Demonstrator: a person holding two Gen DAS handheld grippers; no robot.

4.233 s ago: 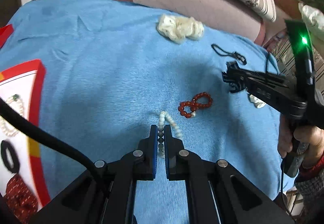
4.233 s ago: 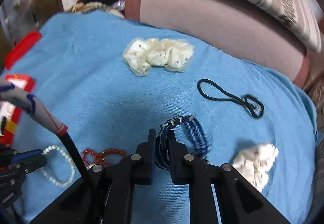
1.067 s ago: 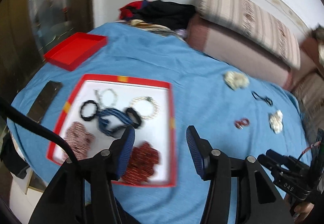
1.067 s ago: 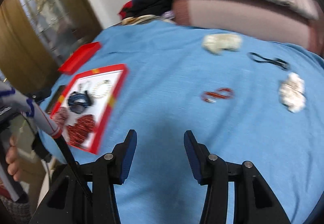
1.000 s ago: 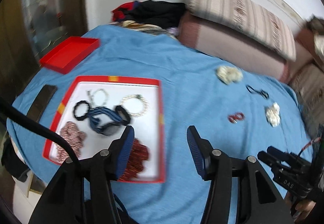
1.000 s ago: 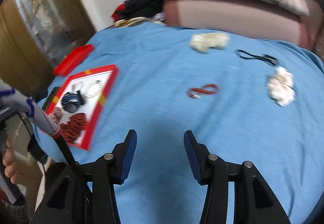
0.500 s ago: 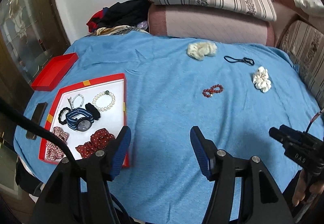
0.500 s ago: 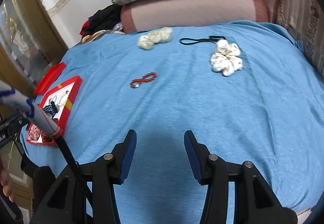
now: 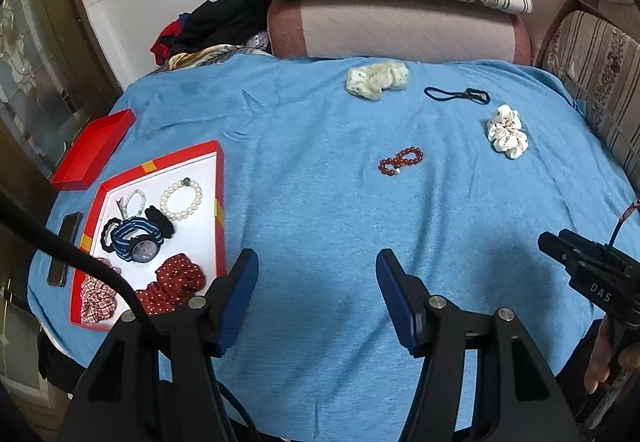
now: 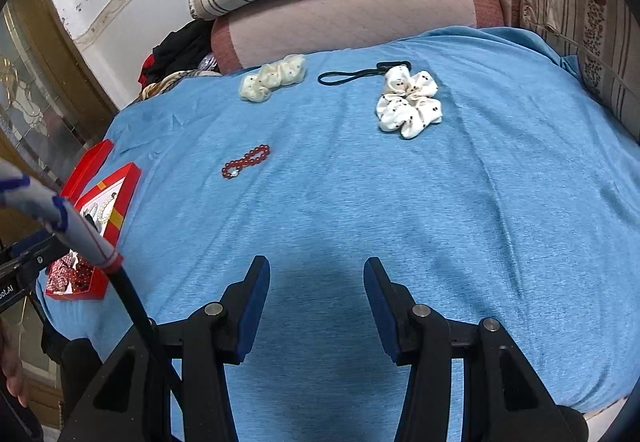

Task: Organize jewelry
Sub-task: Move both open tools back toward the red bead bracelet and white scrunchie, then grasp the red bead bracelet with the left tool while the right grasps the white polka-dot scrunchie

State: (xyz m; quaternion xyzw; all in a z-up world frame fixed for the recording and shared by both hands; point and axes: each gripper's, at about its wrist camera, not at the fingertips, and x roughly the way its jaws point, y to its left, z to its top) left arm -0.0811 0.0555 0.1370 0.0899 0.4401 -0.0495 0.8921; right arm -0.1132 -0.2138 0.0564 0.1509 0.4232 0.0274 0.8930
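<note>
While the red tray (image 9: 219, 202) at lower left already holds a watch, pearls and scrunchies, the job looks about half done; bead bracelet (image 9: 401, 161), two scrunchies and a black tie sit mid-cloth; left gripper (image 9: 316, 296) and right gripper (image 10: 315, 306) gape wide, empty.

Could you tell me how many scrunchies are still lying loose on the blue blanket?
2: a cream scrunchie at the far side near the cushions, and a white dotted scrunchie nearer the right edge. Others already lie in the red box.
</note>
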